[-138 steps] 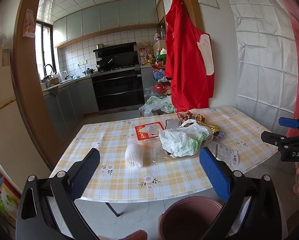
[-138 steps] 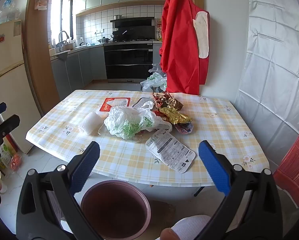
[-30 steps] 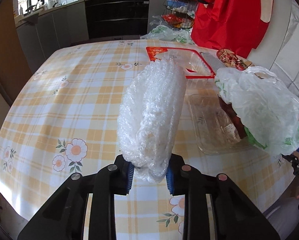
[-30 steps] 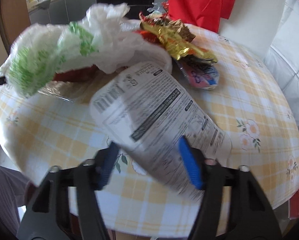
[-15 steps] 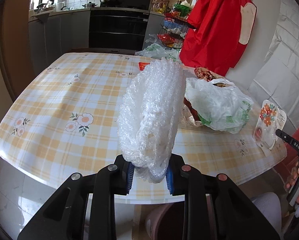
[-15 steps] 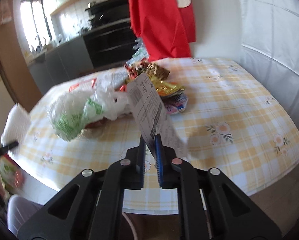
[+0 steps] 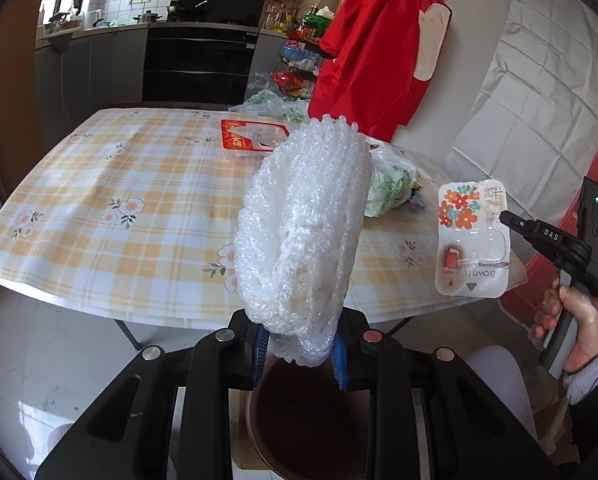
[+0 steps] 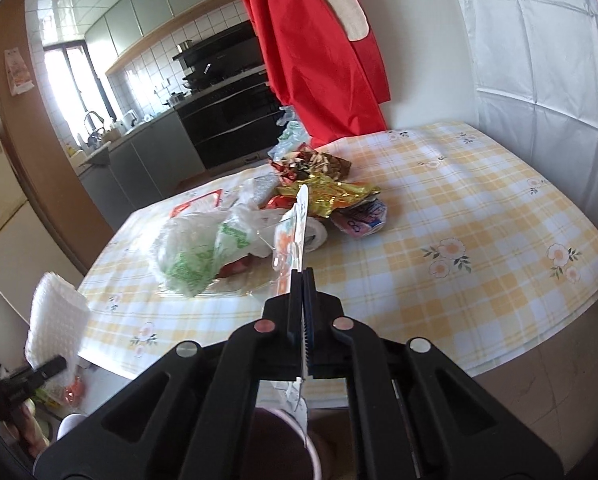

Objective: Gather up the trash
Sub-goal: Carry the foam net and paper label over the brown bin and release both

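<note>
My left gripper [image 7: 299, 354] is shut on a wad of white bubble wrap [image 7: 303, 232], held upright off the table's near edge, above a brown bin [image 7: 311, 412]. My right gripper [image 8: 302, 280] is shut on a flat white food-package lid [image 8: 295, 232] with a flower print, held edge-on; it also shows in the left wrist view [image 7: 473, 236]. On the checked table [image 8: 459, 216] lie a white-green plastic bag [image 8: 203, 252], a clear tray [image 8: 235, 284], gold and red foil wrappers [image 8: 323, 184] and a red-rimmed tray [image 7: 255, 138].
The bin's rim [image 8: 299, 432] sits on the floor below the right gripper. A red apron [image 7: 375, 44] hangs on the wall behind the table. Kitchen counters and an oven [image 7: 199, 64] stand beyond. White sheeting [image 8: 539, 60] covers the right wall.
Both grippers have drawn back from the table with their loads, and now sit over the bin. The lid has turned more edge-on in the right gripper.
</note>
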Demonstrator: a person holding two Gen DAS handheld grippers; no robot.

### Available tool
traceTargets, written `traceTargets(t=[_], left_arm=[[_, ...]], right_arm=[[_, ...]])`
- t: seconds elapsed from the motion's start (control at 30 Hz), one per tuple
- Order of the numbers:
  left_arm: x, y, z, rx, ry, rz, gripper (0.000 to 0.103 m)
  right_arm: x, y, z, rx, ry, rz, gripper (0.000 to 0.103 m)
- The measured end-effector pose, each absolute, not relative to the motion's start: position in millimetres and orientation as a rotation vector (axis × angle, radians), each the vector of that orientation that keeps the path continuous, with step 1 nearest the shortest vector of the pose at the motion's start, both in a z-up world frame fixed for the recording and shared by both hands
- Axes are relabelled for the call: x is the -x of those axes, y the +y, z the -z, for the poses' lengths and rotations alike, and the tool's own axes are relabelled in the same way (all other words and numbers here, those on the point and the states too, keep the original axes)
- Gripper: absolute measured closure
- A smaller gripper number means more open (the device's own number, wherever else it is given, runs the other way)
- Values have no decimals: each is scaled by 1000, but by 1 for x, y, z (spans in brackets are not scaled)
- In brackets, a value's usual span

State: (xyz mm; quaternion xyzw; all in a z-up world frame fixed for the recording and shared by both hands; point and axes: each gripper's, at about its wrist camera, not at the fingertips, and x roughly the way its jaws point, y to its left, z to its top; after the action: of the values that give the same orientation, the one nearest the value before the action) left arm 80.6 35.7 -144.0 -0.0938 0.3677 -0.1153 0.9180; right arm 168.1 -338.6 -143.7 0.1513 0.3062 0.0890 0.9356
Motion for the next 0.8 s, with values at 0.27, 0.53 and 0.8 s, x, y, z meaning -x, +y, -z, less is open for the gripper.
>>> traceTargets(t=[0.27,0.53,0.8], left_arm=[[-49,19,166,175,835,288,77],[-24,-4,181,143,885,324,77],[-32,-48,194,59,942,454,76]], right_arm=[[-136,-327,129,-315,582,-234,98],[-96,-317,102,-286,518,-299,98],[-82,-312,94,-241,497,-321,98]])
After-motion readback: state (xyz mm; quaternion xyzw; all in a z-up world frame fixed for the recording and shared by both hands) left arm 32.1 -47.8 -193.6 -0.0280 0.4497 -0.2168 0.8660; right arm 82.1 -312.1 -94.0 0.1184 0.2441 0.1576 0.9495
